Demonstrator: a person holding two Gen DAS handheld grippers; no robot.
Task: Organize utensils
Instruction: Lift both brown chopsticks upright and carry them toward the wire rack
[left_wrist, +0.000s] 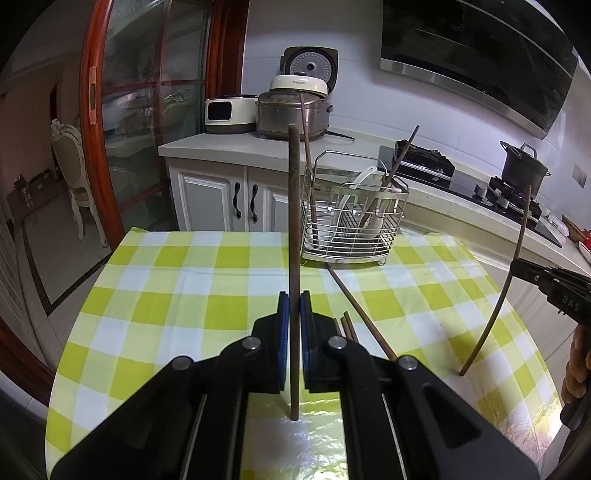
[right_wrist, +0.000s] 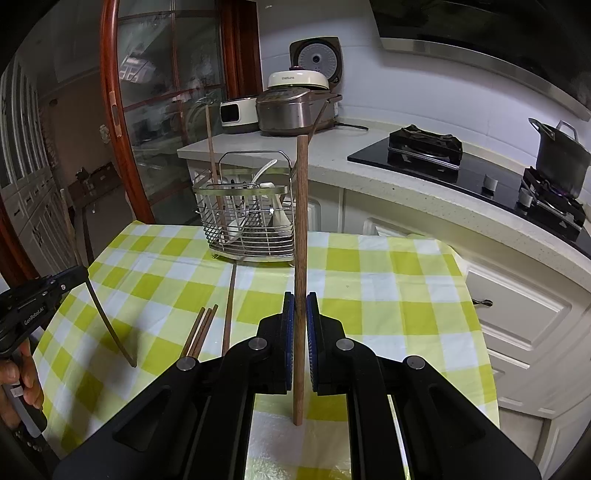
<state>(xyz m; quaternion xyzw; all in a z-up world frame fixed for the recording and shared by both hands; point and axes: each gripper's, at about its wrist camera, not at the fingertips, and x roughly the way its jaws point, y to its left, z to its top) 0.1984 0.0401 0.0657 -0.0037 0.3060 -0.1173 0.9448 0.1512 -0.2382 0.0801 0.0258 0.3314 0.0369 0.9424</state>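
My left gripper (left_wrist: 294, 314) is shut on a dark brown chopstick (left_wrist: 294, 229) held upright, its lower tip on the checked tablecloth. My right gripper (right_wrist: 300, 317) is shut on a reddish-brown chopstick (right_wrist: 301, 236), also upright with its tip on the cloth. Each gripper shows in the other's view: the right one (left_wrist: 524, 267) with its chopstick (left_wrist: 506, 284), the left one (right_wrist: 79, 275) with its chopstick (right_wrist: 99, 314). A wire utensil basket (left_wrist: 354, 218), also in the right wrist view (right_wrist: 251, 218), holds chopsticks and white spoons. Loose chopsticks (right_wrist: 201, 330) and one long chopstick (right_wrist: 229, 306) lie on the cloth.
The table with green-and-white checked cloth (left_wrist: 177, 280) stands in a kitchen. Behind it a counter (right_wrist: 369, 155) carries rice cookers (left_wrist: 291, 114), a black stove (right_wrist: 424, 144) and a pot (right_wrist: 561, 155). A glass sliding door (left_wrist: 147, 92) is at the left.
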